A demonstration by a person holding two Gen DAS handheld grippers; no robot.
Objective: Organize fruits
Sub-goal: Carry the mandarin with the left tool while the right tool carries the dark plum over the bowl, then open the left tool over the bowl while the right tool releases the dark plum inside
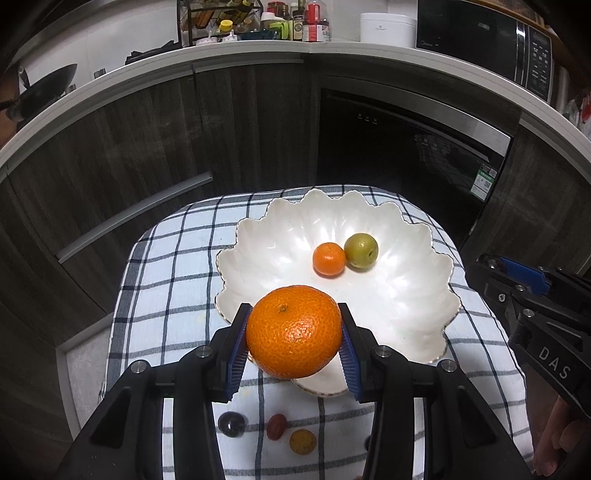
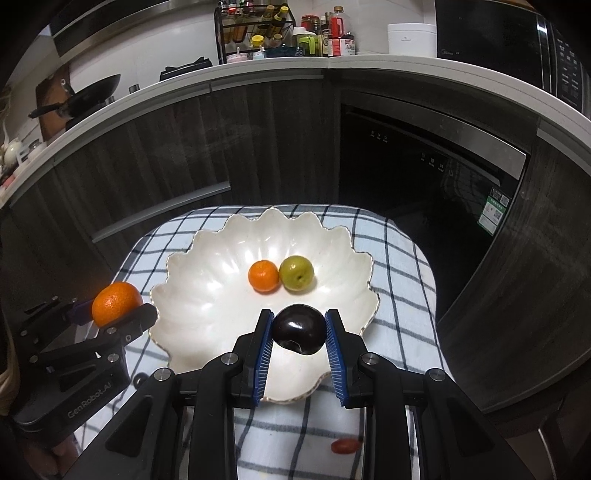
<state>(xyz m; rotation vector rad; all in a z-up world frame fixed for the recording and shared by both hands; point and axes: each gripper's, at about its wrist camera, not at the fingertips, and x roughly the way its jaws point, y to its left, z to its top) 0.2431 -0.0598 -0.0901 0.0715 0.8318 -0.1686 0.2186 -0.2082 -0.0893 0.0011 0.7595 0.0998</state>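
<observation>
Left gripper (image 1: 293, 341) clamps the big orange (image 1: 293, 332), right gripper (image 2: 298, 330) clamps the plum (image 2: 299, 328); released above the bowl (image 2: 207, 295), either could roll into the fruit already there.

Orange mandarin (image 1: 293, 332), dark-purple plum (image 2: 299, 329), blue-checked white cloth (image 1: 177, 258)

The big orange (image 1: 293, 331) hides the scalloped bowl (image 1: 406, 295)'s near rim in the left wrist view.

Cabinets (image 1: 155, 147): dark wood grain, metal strip handles.
Countertop (image 1: 332, 50): white, curved by the lens.
Built-in appliance (image 1: 406, 158): black glass door, green label at right.
Microwave (image 1: 491, 40): black, on the counter.
Wok (image 2: 92, 98): dark, far left.
Spice rack (image 2: 255, 29): black wire, bottles beside.
Tablecloth (image 1: 177, 266): white, dark checks.
</observation>
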